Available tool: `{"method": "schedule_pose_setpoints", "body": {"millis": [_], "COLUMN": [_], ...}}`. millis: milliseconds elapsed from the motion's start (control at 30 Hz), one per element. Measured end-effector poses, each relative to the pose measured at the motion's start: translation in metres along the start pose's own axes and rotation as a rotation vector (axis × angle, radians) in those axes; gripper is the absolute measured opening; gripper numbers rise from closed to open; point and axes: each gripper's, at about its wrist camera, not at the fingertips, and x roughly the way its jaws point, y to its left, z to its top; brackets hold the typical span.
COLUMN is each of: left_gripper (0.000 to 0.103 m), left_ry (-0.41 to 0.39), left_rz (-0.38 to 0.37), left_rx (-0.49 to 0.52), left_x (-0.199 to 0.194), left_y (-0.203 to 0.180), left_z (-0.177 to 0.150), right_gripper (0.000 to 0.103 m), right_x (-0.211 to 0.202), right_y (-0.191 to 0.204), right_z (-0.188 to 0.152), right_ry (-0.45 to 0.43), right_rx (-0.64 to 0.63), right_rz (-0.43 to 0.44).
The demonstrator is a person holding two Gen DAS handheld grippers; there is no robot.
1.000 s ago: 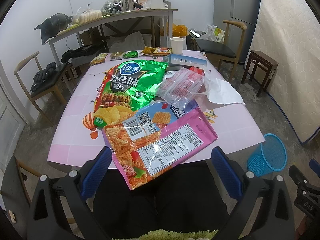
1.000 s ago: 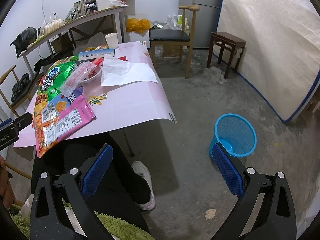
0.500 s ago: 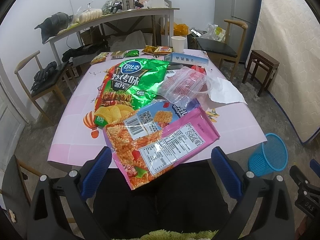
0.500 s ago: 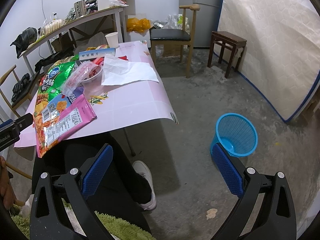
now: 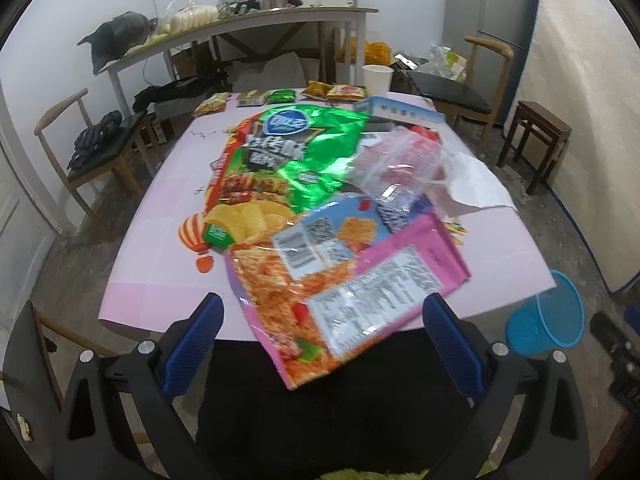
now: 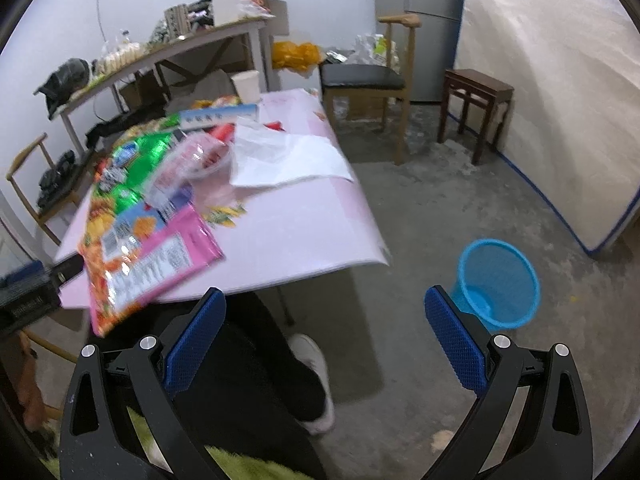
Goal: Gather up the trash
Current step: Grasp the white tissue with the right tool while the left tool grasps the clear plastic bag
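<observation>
Left wrist view looks straight down the pink table [image 5: 168, 216], with the left gripper [image 5: 320, 336] spread wide, nothing between its blue pads [image 5: 192, 344], held back off the near edge. The trash lies heaped ahead: a pink snack bag [image 5: 360, 292] overhanging the near edge, closest to the claw, a green chip bag [image 5: 296, 152] behind it, a clear plastic bag [image 5: 396, 164] and white paper [image 5: 476, 188] to the right. That overhang probably makes the pink bag the easiest first grab. Right wrist view has the right gripper [image 6: 324, 336] also spread and empty, hanging over the floor beside the table, aimed roughly between the table edge and the blue bin [image 6: 496, 284]. The bin stands on the floor off the table's right corner, likely within reach for dropping wrappers. No piece is collected yet, judging by both empty claws.
</observation>
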Motion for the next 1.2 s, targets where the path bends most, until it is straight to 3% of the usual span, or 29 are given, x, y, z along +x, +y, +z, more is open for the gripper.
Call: {"method": "schedule_pose_setpoints", "body": {"millis": [167, 300, 467, 567, 733, 900, 1033, 1167, 1200], "left_gripper": [0.097, 0.097, 0.097, 0.097, 0.097, 0.097, 0.097, 0.086, 0.084], "left_ry": [-0.027, -0.068, -0.135, -0.119, -0.070, -0.102, -0.104, -0.130, -0.144], "left_rz": [0.004, -0.042, -0.239, -0.353, -0.504, -0.509, -0.494, -0.384, -0.315], "left_rx": [-0.063, -0.082, -0.066, -0.069, -0.061, 0.097, 0.243, 0.390, 0.445], "left_x": [0.012, 0.019, 0.022, 0.028, 0.043, 0.051, 0.060, 0.070, 0.074], "left_y": [0.033, 0.054, 0.060, 0.051, 0.027, -0.011, -0.043, -0.071, -0.080], "left_z": [0.011, 0.020, 0.035, 0.048, 0.070, 0.090, 0.092, 0.084, 0.080], "right_gripper": [0.095, 0.095, 0.095, 0.095, 0.095, 0.095, 0.092, 0.081, 0.078], "right_x": [0.012, 0.024, 0.046, 0.063, 0.079, 0.099, 0.135, 0.174, 0.184], "right_y": [0.010, 0.007, 0.002, -0.008, -0.026, -0.039, -0.038, -0.028, -0.026], "right_z": [0.024, 0.038, 0.047, 0.052, 0.060, 0.084, 0.110, 0.128, 0.131], "right_ry": [-0.048, -0.077, -0.042, 0.015, 0.032, 0.006, 0.041, 0.100, 0.119], "right_rx": [0.050, 0.110, 0.163, 0.225, 0.251, 0.198, 0.141, 0.074, 0.059], "right_rz": [0.121, 0.197, 0.253, 0.298, 0.292, 0.270, 0.268, 0.257, 0.247]}}
